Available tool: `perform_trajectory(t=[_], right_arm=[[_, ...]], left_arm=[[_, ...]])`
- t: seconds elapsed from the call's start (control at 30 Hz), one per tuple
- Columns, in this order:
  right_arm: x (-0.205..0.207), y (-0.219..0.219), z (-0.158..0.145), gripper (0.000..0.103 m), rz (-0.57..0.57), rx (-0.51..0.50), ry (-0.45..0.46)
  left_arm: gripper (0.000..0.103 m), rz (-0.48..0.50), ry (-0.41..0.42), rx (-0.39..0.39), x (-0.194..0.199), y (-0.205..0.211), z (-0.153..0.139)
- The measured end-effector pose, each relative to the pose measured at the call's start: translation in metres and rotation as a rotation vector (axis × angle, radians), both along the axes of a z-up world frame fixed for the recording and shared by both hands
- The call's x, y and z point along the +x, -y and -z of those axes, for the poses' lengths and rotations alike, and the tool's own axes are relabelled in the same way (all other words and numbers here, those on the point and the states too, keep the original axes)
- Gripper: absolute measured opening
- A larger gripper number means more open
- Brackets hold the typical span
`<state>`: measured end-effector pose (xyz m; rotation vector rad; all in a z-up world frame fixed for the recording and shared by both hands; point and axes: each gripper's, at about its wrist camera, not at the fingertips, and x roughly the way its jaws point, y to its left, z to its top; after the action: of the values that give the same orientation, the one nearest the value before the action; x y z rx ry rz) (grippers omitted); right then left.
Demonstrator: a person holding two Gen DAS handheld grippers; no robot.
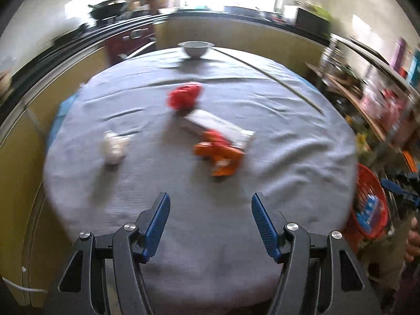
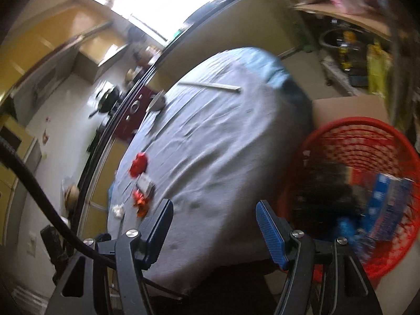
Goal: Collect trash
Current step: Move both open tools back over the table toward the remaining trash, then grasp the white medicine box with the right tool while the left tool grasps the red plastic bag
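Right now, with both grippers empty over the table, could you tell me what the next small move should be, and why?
Probably ease the left hand-held gripper forward onto the orange wrapper. Its jaws stand open and empty, that wrapper is the nearest trash on the grey tablecloth, and the red basket waits beside the table.

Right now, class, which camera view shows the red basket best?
The right wrist view: the red basket fills its right side, with the mesh wall, the rim and blue packaging inside all visible beside the table. The left wrist view shows only a small, blurred part at its right edge.
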<state>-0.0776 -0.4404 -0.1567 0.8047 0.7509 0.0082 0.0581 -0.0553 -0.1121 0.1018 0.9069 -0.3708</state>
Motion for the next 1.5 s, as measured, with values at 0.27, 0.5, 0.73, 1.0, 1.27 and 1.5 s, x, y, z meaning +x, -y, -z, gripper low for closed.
perform_trajectory(t=[0.27, 0.5, 0.73, 1.0, 1.27, 1.5], right_arm=[[0.071, -0.074, -0.01, 0.07, -0.181, -0.077, -0.016], [0.137, -0.132, -0.003, 0.07, -0.29, -0.127, -0.064], [0.191, -0.186, 0.003, 0.07, -0.401, -0.184, -0.083], [0.263, -0.197, 0.008, 0.07, -0.41, -0.259, -0.115], [0.321, -0.242, 0.025, 0.07, -0.528, -0.353, -0.216], [0.325, -0.266, 0.036, 0.065, -0.603, -0.511, -0.221]], left_arm=[[0.066, -0.118, 0.009, -0.027, 0.029, -0.061, 0.005], [0.066, -0.215, -0.032, -0.051, 0.05, -0.115, 0.025], [0.066, -0.296, -0.087, -0.091, 0.065, -0.153, 0.047], [0.066, -0.296, -0.068, -0.116, 0.087, -0.161, 0.041], [0.066, -0.279, -0.034, -0.127, 0.112, -0.154, 0.025], [0.069, -0.179, 0.02, -0.141, 0.137, -0.111, -0.005]])
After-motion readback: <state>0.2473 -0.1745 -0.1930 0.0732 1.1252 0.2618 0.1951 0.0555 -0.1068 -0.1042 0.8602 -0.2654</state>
